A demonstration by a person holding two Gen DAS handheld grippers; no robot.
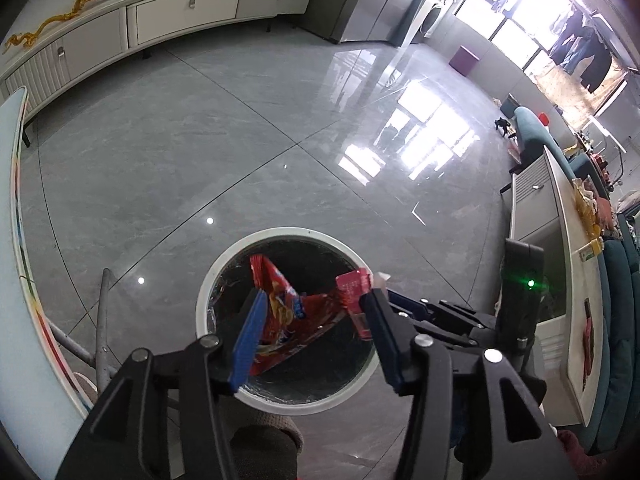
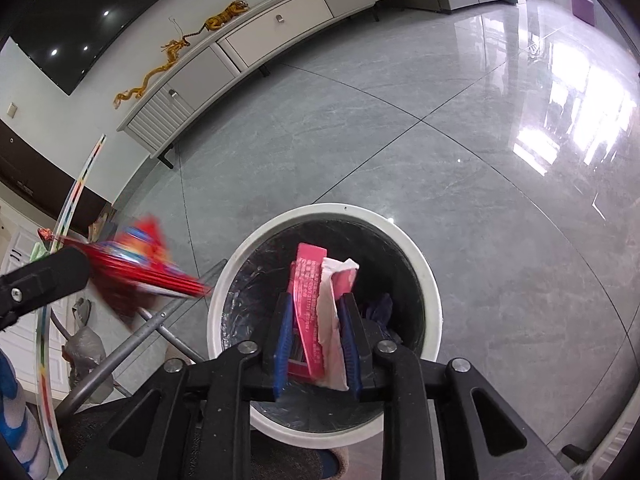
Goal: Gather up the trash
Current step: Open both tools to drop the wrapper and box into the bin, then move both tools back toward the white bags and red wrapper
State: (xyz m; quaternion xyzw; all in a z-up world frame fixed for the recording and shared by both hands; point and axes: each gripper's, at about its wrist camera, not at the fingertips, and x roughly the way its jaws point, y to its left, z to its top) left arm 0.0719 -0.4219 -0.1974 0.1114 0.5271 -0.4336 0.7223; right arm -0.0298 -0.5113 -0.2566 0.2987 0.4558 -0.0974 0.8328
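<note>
My left gripper (image 1: 316, 334) stands wide over the bin (image 1: 224, 270); the red wrapper (image 1: 288, 312) hangs loose between the fingers, its long axis slanted, mouth directly below. My right gripper (image 2: 316, 344) is narrow around the pink carton (image 2: 308, 300), also above the bin.

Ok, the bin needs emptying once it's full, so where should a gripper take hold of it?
Grip the bin by its white rim from straight above, one finger inside the mouth, one outside. The bin stands upright and open, its round body looks too wide to span, and the rim is the one thin edge.
</note>
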